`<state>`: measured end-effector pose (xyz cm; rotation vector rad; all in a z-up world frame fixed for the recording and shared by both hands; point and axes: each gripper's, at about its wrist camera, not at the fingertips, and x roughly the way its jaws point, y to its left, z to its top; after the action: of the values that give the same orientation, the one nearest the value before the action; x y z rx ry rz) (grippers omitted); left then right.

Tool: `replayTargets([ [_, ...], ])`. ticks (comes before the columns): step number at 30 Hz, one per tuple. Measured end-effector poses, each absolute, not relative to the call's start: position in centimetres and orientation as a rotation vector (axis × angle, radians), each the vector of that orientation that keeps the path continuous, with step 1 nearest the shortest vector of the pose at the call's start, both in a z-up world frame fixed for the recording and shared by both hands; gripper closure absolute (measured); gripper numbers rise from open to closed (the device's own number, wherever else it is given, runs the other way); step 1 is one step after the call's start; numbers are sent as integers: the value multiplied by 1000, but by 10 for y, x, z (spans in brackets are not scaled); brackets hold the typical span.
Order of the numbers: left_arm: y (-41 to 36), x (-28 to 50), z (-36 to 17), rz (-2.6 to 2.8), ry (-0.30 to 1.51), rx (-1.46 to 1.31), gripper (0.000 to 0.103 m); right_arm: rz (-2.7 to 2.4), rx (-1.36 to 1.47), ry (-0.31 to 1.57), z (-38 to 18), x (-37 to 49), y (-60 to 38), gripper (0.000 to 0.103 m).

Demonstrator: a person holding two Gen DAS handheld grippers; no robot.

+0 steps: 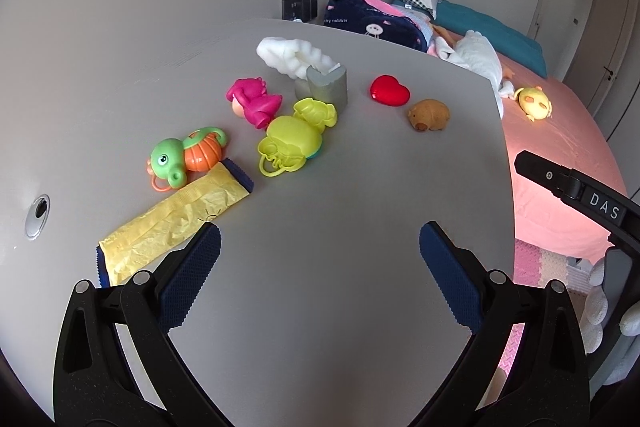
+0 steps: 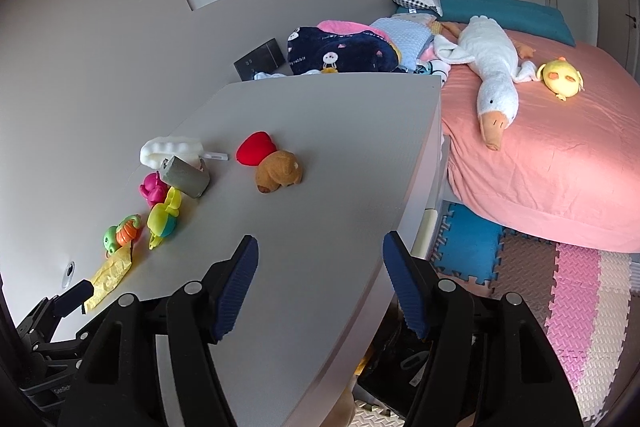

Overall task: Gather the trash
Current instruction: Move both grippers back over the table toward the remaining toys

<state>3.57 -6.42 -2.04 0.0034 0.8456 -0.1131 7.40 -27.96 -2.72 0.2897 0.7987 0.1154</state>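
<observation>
A crumpled yellow wrapper [image 1: 172, 225] with dark blue ends lies flat on the grey table [image 1: 340, 227], just left of my left gripper [image 1: 320, 239]. That gripper is open and holds nothing; its left fingertip sits at the wrapper's edge. White foam packing [image 1: 292, 55] and a grey rolled piece [image 1: 326, 87] lie further back. In the right wrist view my right gripper [image 2: 318, 247] hangs open and empty over the table's near right edge. The wrapper [image 2: 110, 275] shows far left there, with the left gripper's finger [image 2: 74, 297] beside it.
Plastic toys [image 1: 288, 141] in green, orange, pink and yellow cluster by the wrapper. A red heart [image 1: 390, 90] and a brown plush [image 1: 430, 115] lie to the right. A pink bed [image 2: 560, 155] with a goose plush stands past the table's edge, foam floor mats [image 2: 560, 291] below.
</observation>
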Motion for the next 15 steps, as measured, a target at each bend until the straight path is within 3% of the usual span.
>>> replayTargets([
  [15, 12, 61, -40, 0, 873, 67, 7, 115, 303, 822, -39, 97, -252, 37],
])
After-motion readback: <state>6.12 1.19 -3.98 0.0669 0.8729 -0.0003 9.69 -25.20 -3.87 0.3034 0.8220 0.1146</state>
